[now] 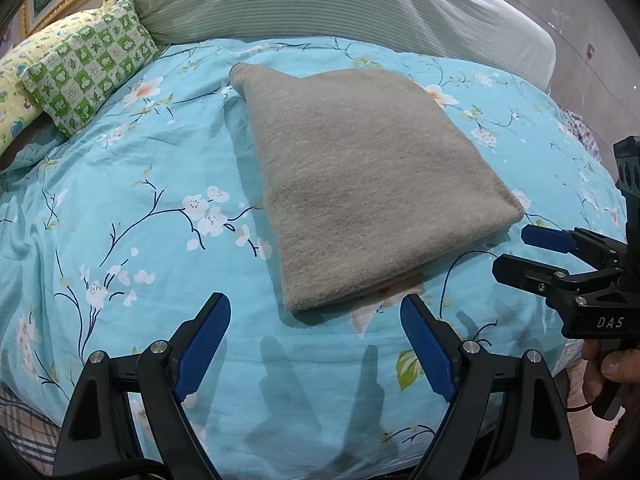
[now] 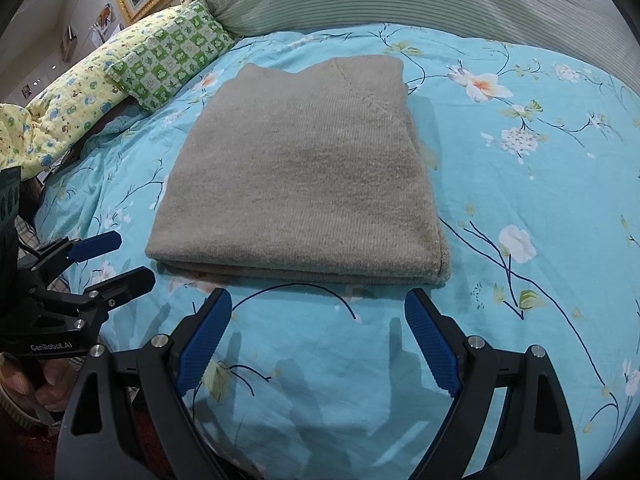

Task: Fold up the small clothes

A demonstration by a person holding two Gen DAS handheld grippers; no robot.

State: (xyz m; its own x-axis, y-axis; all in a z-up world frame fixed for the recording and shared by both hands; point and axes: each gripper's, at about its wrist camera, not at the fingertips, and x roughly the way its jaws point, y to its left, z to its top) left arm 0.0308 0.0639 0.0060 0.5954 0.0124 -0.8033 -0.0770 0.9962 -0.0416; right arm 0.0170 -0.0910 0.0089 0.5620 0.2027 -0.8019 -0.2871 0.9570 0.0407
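Note:
A grey knit garment (image 1: 360, 176) lies folded into a thick rectangle on the blue floral bedspread (image 1: 132, 208); it also shows in the right wrist view (image 2: 304, 176). My left gripper (image 1: 316, 312) is open and empty, held just short of the garment's near corner. My right gripper (image 2: 318, 310) is open and empty, just short of the garment's near folded edge. The right gripper also shows at the right of the left wrist view (image 1: 516, 252), and the left gripper at the left of the right wrist view (image 2: 128, 256). Neither touches the garment.
A green checked pillow (image 1: 88, 64) and a yellow patterned pillow (image 2: 76, 96) lie at the bed's far left. A large striped grey-green bolster (image 1: 320, 0) runs along the back. The bedspread (image 2: 540, 200) stretches out to the garment's right.

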